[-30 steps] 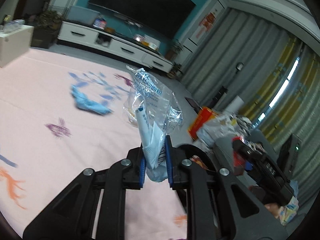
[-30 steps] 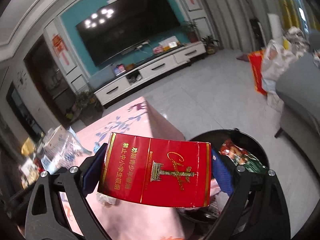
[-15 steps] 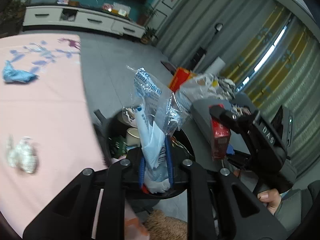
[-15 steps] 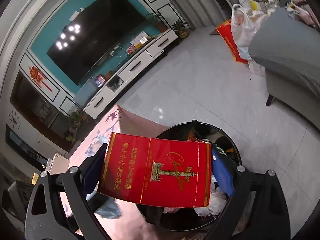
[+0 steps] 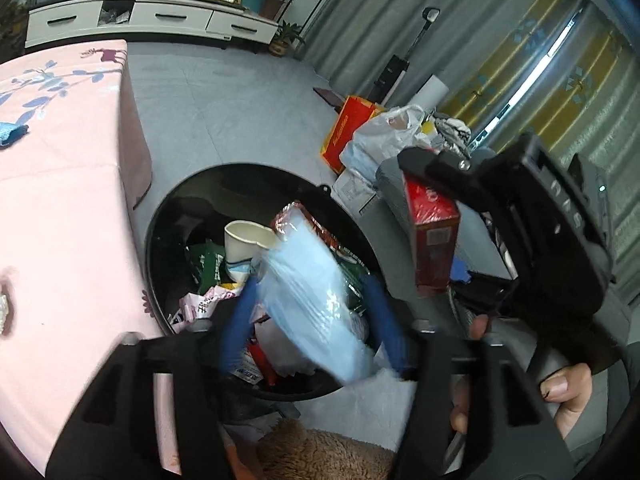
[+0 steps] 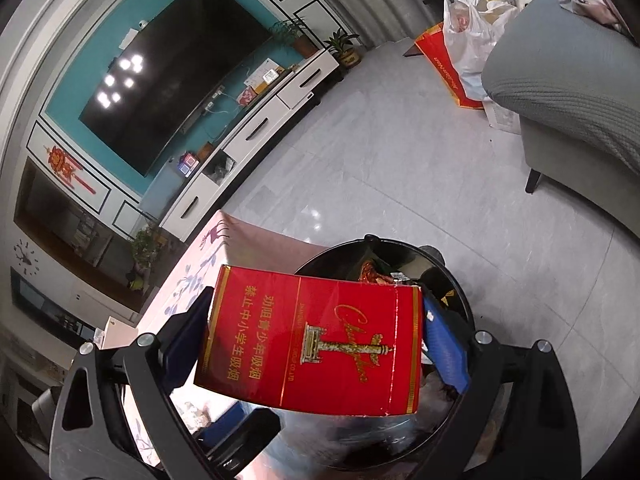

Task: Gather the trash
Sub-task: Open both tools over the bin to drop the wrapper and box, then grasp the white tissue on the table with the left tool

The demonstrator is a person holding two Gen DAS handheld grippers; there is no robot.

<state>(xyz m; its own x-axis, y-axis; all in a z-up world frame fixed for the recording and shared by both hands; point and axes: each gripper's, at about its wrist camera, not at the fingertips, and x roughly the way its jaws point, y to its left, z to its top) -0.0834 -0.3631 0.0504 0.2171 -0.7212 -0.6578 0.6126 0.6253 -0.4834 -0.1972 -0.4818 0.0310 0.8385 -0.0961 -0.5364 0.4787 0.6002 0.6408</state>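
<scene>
Red cardboard cigarette carton (image 6: 316, 344) was clamped by the right gripper (image 6: 316, 340) above the round black bin (image 5: 160, 216); left gripper (image 5: 312, 312), jaws spread, had its crinkled clear-blue plastic bag (image 5: 308, 296) dropping. Carton release was judged next.

Home living room, lived-in.

Big wall TV (image 6: 176, 92) on a teal panel ahead of me, long white cabinet (image 6: 256, 136) under it with potted plants (image 6: 340, 46) at its end. Grey sofa (image 6: 568, 92) on pale floor tiles (image 6: 380, 168), grey curtains (image 5: 360, 40) over the windows. Red knot ornament (image 6: 60, 160) and clock (image 6: 24, 258) on the wall. Table in pink floral cloth (image 5: 60, 160) beside a black bin (image 5: 160, 216).
</scene>
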